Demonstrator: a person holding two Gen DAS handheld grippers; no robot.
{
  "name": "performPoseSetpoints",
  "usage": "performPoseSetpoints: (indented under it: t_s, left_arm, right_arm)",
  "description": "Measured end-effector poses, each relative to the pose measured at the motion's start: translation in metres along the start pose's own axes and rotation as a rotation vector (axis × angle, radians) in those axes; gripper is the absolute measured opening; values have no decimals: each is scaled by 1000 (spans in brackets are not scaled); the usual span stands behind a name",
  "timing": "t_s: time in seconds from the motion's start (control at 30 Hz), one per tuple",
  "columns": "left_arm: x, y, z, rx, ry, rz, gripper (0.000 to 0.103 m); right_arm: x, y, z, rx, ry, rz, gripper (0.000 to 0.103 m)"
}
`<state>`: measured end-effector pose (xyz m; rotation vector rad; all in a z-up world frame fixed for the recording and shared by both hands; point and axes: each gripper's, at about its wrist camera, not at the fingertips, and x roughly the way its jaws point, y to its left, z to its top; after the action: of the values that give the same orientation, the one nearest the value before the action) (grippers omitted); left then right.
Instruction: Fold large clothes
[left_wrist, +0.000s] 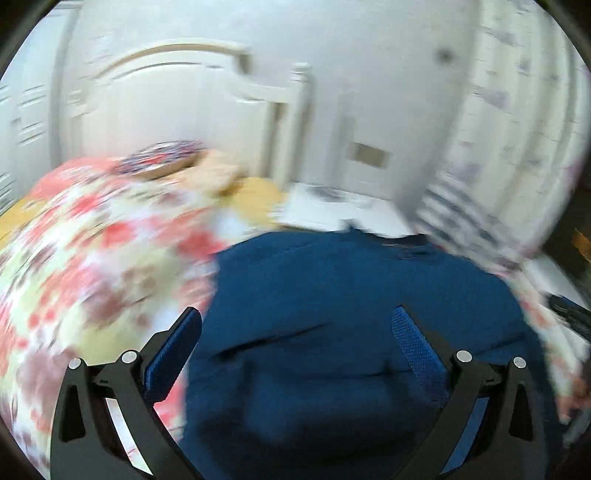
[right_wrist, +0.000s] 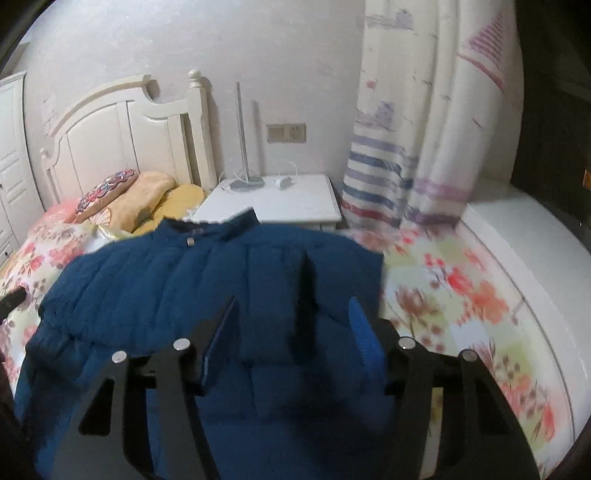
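Note:
A dark blue padded jacket (right_wrist: 192, 280) lies spread on the flowered bedspread (right_wrist: 461, 288), collar toward the headboard. In the left wrist view, which is motion-blurred, the jacket (left_wrist: 332, 295) fills the lower middle. My left gripper (left_wrist: 297, 325) is open above the jacket, with nothing between its blue pads. My right gripper (right_wrist: 293, 317) is open over the jacket's right part, where a folded sleeve or flap lies; its jaws stand apart around a raised fold without closing on it.
A white headboard (right_wrist: 122, 125) and pillows (right_wrist: 144, 199) are at the far left. A white nightstand (right_wrist: 288, 206) with a lamp base stands beyond the jacket. A striped curtain (right_wrist: 424, 129) hangs at the right. A white bed edge (right_wrist: 524, 236) runs along the right.

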<state>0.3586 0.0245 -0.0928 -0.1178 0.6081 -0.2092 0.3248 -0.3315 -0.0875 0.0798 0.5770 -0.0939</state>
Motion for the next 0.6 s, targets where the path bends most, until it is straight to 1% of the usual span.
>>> performPoseSetpoints:
  t_s: [0.03,0.07,0.1,0.13,0.17,0.2,0.23,0.27,0.3,0.33,0.37,0.4,0.43,0.5,0.57,0.6]
  left_arm:
    - [6,-9,6,31,22,-21,99]
    - [17,-22,12,81,44,-7,99]
    - [31,-33,13,134,60,38,99]
    - [42,-38,12,163,77,60,99]
    - [62,-41,7,189,125,79,99]
    - [82,-41,0,201,185,91,99]
    - [96,-39,-8,207,229,103,99]
    - [111,-36,-20,216,273,114,99]
    - [112,-34,-25,221,255,109,99]
    - [109,-33,-25,223,237,109,99]
    - [106,-34,-22,235,249,121,99]
    - [101,-36,-16,246,244,133,99]
    - [94,-39,-8,252,208,133,99]
    - [80,-47,9,257,139,122,99]
    - [85,-53,21,273,123,120,99]
    - [95,-55,27,293,132,141,99]
  right_arm:
    - [8,6,7,8,-5,15,61]
    - [20,16,11,5,-1,20,61]
    - [30,20,11,-4,12,22,61]
    - [46,27,8,-24,46,28,61]
    - [66,33,0,-52,110,34,61]
    - [85,36,-7,-72,181,39,60]
    - [104,40,-20,-96,245,38,60]
    - [107,43,-26,-117,226,42,61]
    - [106,43,-25,-121,230,45,61]
    - [104,43,-21,-125,253,55,61]
    - [101,40,-14,-115,271,74,61]
    - [99,37,-9,-98,269,87,61]
    - [93,34,1,-79,239,99,61]
    - [88,31,17,-78,172,86,61]
    - [93,37,31,-98,135,69,61]
    - [98,37,34,-108,136,64,61]
